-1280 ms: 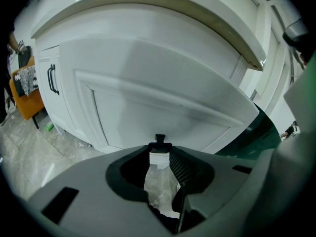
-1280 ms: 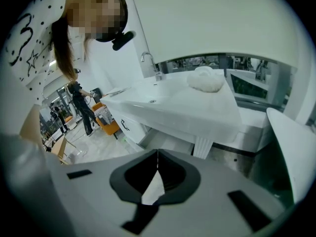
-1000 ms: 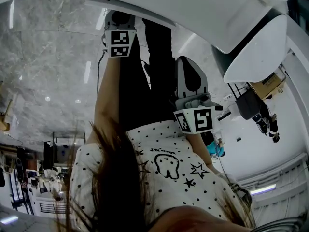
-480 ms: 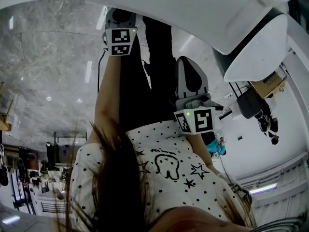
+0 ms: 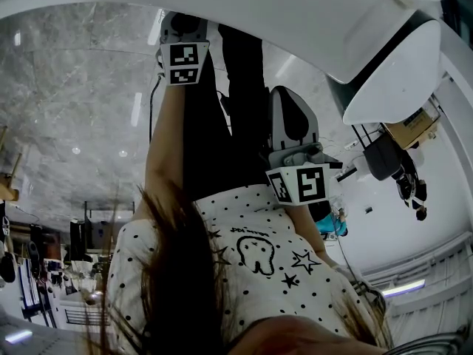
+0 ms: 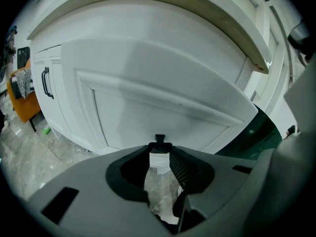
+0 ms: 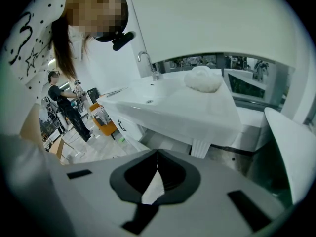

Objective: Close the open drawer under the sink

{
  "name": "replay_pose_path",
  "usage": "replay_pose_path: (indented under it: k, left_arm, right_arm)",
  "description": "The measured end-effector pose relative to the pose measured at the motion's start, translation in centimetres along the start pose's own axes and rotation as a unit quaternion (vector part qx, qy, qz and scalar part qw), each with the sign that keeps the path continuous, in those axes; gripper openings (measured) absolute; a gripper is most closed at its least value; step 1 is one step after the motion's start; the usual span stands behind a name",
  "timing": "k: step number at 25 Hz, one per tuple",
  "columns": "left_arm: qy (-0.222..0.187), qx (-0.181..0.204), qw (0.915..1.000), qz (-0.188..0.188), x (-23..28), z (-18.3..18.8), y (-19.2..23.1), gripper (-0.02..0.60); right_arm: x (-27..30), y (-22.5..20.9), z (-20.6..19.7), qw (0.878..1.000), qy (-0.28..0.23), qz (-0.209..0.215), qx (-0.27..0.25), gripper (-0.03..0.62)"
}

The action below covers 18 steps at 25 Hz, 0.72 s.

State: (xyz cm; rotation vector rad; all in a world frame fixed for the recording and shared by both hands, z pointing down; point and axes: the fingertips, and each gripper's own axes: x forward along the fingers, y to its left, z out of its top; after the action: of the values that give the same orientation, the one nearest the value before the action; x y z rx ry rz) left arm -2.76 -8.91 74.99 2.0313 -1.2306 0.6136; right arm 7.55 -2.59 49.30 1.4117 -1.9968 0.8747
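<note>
Little has shifted beyond the far bystanders (image 5: 411, 187); both grippers hang as before. The left gripper (image 6: 159, 154), jaws slightly parted and empty, faces the white drawer front (image 6: 163, 98) straight ahead and near, its length running left-right. The right gripper (image 7: 157, 157), clenched on nothing, is farther off.

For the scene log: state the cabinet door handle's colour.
Black; the handle shows best in the left gripper view.

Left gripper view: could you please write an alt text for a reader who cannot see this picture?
A large white panelled cabinet front fills the view, seen past the left gripper, whose jaws stand slightly apart with nothing held. At far left, another white door carries a black handle, above grey marble floor.
</note>
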Motion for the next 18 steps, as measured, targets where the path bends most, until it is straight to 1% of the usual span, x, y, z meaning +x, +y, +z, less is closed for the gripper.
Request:
replay_pose_path:
  k: [6,18]
  left_arm:
    - [-0.003,0.006,1.0000,0.001,0.2,0.1,-0.2,0.127]
    - [-0.017,0.007,0.9998,0.004,1.1,1.6,-0.3,0.127]
  right_arm:
    - [-0.3,-0.3,-0.4,1.000,-0.001,-0.001,0.001,0.014]
    - [-0.5,-0.7,-0.6,1.000,0.001,-0.001,0.004,0.014]
